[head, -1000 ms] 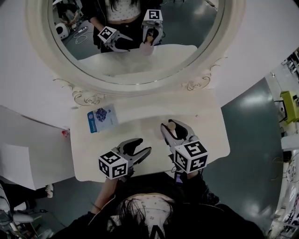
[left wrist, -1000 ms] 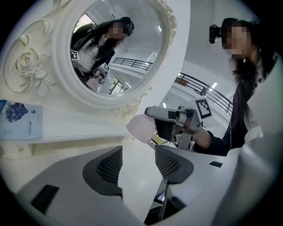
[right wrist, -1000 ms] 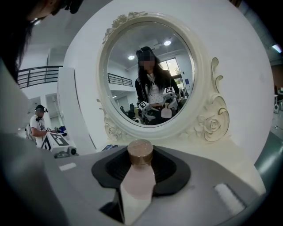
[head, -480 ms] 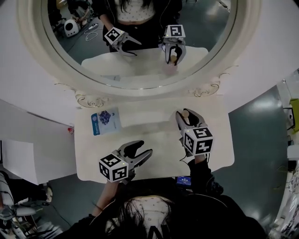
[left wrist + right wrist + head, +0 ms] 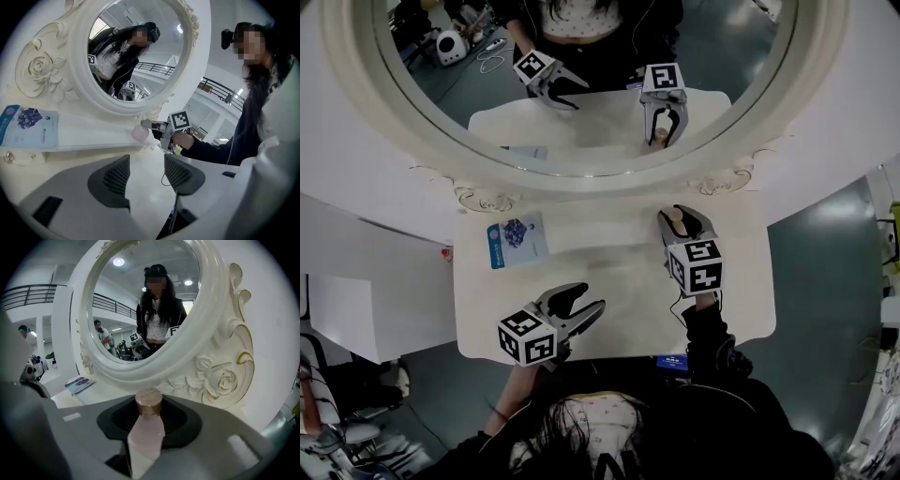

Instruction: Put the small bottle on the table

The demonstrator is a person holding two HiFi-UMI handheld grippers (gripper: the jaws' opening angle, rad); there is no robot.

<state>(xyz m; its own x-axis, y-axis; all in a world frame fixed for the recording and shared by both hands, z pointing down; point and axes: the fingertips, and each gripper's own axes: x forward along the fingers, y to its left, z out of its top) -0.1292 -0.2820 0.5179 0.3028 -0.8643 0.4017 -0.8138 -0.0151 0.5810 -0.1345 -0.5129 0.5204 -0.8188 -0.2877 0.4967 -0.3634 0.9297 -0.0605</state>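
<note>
Pink and translucent, closing at the top with a rose-gold cap (image 5: 148,404): standing upright as the small bottle (image 5: 146,439), being clamped from both sides by the dark fingers (image 5: 185,420) of the right gripper (image 5: 682,217). Pressing on the body below the cap and leaving the cap free above. Hanging at the back right part of the table (image 5: 609,267), just before the white frame (image 5: 206,333) of the mirror (image 5: 581,103), near a carved rose (image 5: 225,380); not showing whether the base is touching the table top or not. Appearing once more as a reflection in the mirror, together with both grippers.

Lying flat on the back left part of the table, well apart from the small bottle, as a blue and white packet (image 5: 517,239).

Hovering over the front of the table, as the left gripper (image 5: 589,298), well apart from the small bottle: fingers released, standing apart, holding nothing, only the pale table top showing in the gap.

Being carried, both grippers, by a person (image 5: 600,431) in dark sleeves at the front edge of the table.
</note>
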